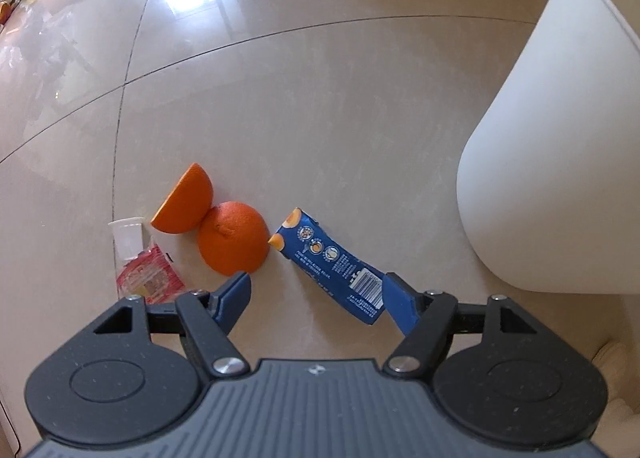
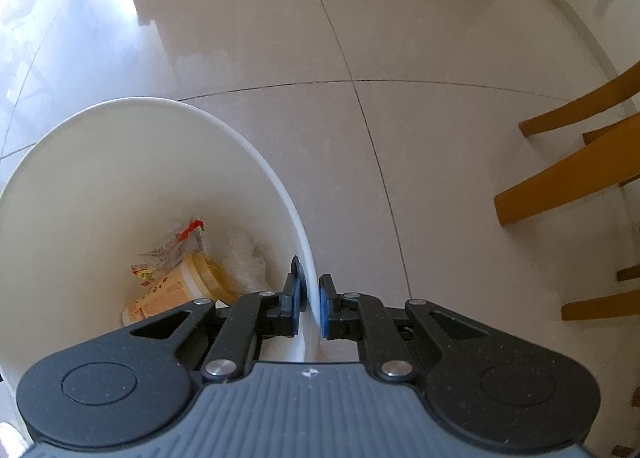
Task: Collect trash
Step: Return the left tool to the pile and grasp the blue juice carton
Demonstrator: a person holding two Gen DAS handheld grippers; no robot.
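The blue juice carton point(image 1: 335, 263) lies flat on the floor point(image 1: 320, 98), its long axis running diagonally from beside the orange halves point(image 1: 216, 226) back toward the left gripper point(image 1: 316, 290). Those fingers point(image 1: 236, 294) are spread wide, grasping nothing; the carton's barcode end sits just inside the right-side finger, so this hand is nearer. The right gripper point(image 2: 310, 298) is clenched on the white bin point(image 2: 120, 178) rim, beside the trash.
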